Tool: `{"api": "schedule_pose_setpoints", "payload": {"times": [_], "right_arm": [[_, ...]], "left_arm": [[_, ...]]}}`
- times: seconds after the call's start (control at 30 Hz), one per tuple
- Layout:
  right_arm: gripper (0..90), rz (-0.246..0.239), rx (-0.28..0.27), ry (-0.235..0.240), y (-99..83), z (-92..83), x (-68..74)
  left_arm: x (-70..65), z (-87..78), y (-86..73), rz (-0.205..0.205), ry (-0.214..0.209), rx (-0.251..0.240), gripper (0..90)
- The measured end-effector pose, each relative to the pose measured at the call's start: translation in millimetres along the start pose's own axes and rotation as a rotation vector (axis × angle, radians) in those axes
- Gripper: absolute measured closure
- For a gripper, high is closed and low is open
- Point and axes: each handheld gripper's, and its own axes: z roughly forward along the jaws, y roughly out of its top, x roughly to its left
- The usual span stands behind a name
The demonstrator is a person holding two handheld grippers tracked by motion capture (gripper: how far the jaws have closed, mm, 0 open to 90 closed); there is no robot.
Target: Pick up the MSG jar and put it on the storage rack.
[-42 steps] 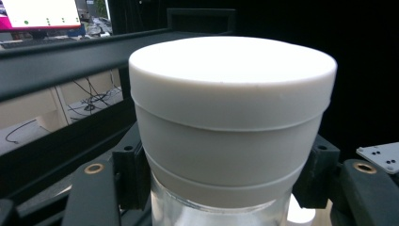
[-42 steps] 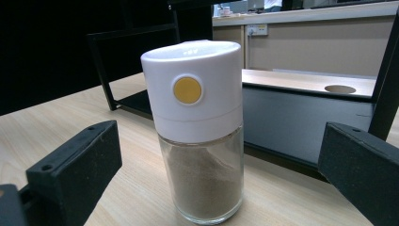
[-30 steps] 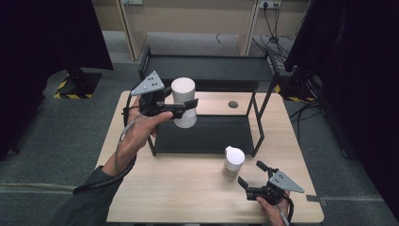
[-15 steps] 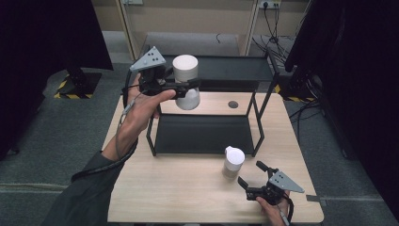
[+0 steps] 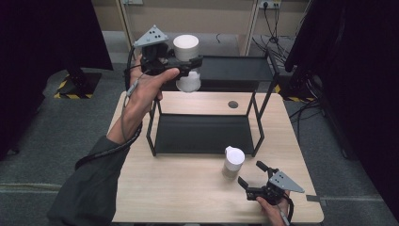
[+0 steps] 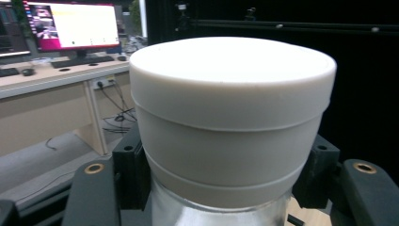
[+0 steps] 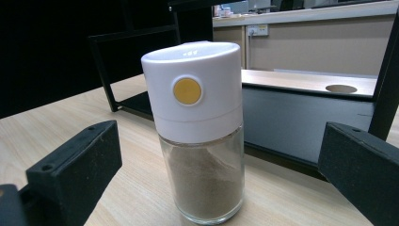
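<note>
**A:** ok so where's the white-capped jar (image 5: 187,63) sitting right now?

**B:** Not sitting at all, it's up in the air above the left end of the black rack (image 5: 207,134), about level with the rack's top shelf. The left gripper (image 5: 188,63) has it clamped, jaws pressed on both sides just under the cap. In the left gripper view you can see the wide white lid (image 6: 233,89) and clear glass below it.

**A:** and the other hand?

**B:** The right gripper (image 5: 251,181) is low at the front of the rack, jaws spread wide, gripping nothing. A second jar (image 7: 200,136) stands upright between them without touching: white cap with a yellow dot, brownish powder inside.

**A:** so count?

**B:** Two jars, two grippers, one two-tier rack. All on a light wooden table (image 5: 188,197) with a round hole behind the rack. Grey floor around it, dark curtains either side, a desk with monitors further back.
</note>
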Motion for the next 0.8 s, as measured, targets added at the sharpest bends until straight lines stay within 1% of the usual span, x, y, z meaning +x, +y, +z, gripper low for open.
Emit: {"api": "schedule_pose_setpoints", "payload": {"times": [0.03, 0.07, 0.17, 0.2, 0.23, 0.27, 0.3, 0.37, 0.4, 0.47, 0.5, 0.53, 0.57, 0.73, 0.8], "right_arm": [[0.4, 0.0, 0.0, 0.0, 0.0, 0.0, 0.0], [0.4, 0.001, 0.0, 0.001, 0.0, 0.0, 0.0], [0.4, 0.001, 0.001, 0.002, 0.0, 0.2, -0.1], [0.4, 0.001, 0.001, 0.002, 0.0, 0.2, -0.1], [0.4, 0.0, 0.0, 0.002, 0.0, 0.3, -0.1], [0.4, 0.0, 0.0, 0.002, 0.0, 0.3, -0.1], [0.4, 0.001, 0.0, 0.002, 0.0, 0.1, -0.1], [0.4, -0.001, 0.0, 0.003, 0.2, -0.2, 0.0], [0.4, -0.001, 0.0, 0.003, 0.2, -0.2, 0.0], [0.4, -0.001, -0.001, 0.004, 0.1, -0.5, 0.0], [0.4, -0.002, -0.002, 0.004, 0.1, -0.7, -0.1], [0.4, -0.002, -0.002, 0.004, 0.1, -0.7, -0.1], [0.4, -0.001, -0.003, 0.005, 0.0, -0.8, -0.2], [0.4, -0.001, -0.005, 0.007, -0.2, -0.8, -0.3], [0.3, -0.001, -0.004, 0.008, -0.1, -0.7, -0.3]], "left_arm": [[0.8, 1.6, 1.4, -0.003, 0.005, -0.002, 35.2], [1.6, 4.9, 4.3, -0.014, 0.02, -0.004, 35.2], [0.3, 10.6, 9.9, -0.005, 0.049, 0.002, 35.2], [0.3, 10.6, 9.9, -0.005, 0.049, 0.002, 35.2], [-0.7, 15.0, 13.1, 0.0, 0.065, 0.006, 35.2], [-0.7, 15.0, 13.1, 0.0, 0.065, 0.006, 35.2], [-1.0, 19.5, 15.4, -0.003, 0.081, 0.01, 35.2], [-0.8, 24.4, 17.2, -0.006, 0.098, 0.012, 35.2], [-0.8, 24.4, 17.2, -0.006, 0.098, 0.012, 35.2], [-0.7, 28.9, 18.2, -0.011, 0.119, 0.011, 35.2], [0.1, 34.1, 19.1, -0.018, 0.141, 0.011, 35.2], [0.1, 34.1, 19.1, -0.018, 0.141, 0.011, 35.2], [0.2, 38.1, 19.3, -0.021, 0.161, 0.011, 35.2], [0.1, 49.1, 18.1, -0.012, 0.214, 0.022, 35.2], [0.9, 53.5, 15.9, -0.014, 0.234, 0.027, 35.2]]}}
